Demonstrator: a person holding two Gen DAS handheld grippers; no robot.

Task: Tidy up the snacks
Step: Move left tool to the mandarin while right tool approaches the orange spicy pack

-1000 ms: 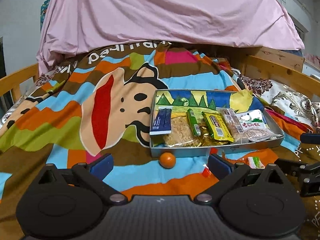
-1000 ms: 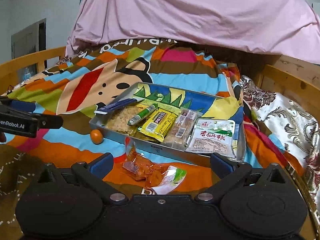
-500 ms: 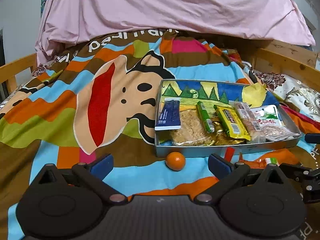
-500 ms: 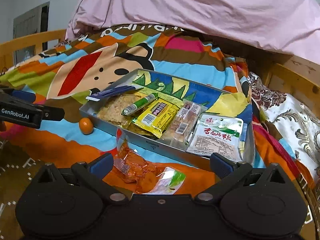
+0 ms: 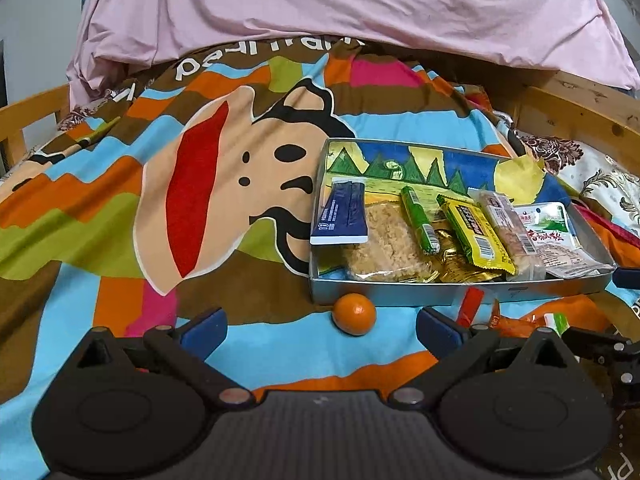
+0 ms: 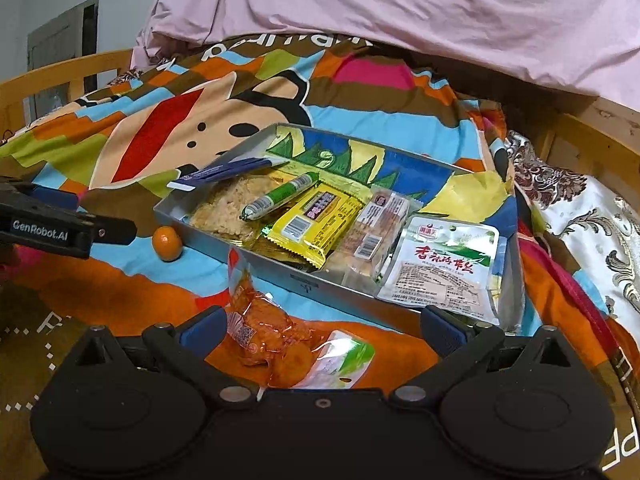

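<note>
A metal tin tray [image 5: 400, 295] [image 6: 304, 282] lies on the bed and holds several snack packets: a blue one [image 5: 340, 216], a green stick [image 5: 418, 219], a yellow bar [image 5: 476, 236] and a white pouch [image 6: 444, 268]. A small orange [image 5: 354, 314] [image 6: 167, 243] lies on the blanket just before the tray. An orange clear-wrapped snack pack [image 6: 276, 344] lies in front of the tray. My left gripper [image 5: 320, 326] is open, the orange ahead between its fingers. My right gripper [image 6: 322, 326] is open, its fingers to either side of the snack pack.
A colourful cartoon blanket [image 5: 160, 200] covers the bed. A pink sheet [image 5: 340, 8] is heaped at the back. Wooden bed rails [image 5: 580, 112] [image 6: 60, 76] run along both sides. The left gripper [image 6: 60, 228] shows at the left in the right wrist view.
Both grippers have moved forward and lower toward the tray. The orange and the snack pack now sit closer to the open fingers. Nothing was taken hold of.
</note>
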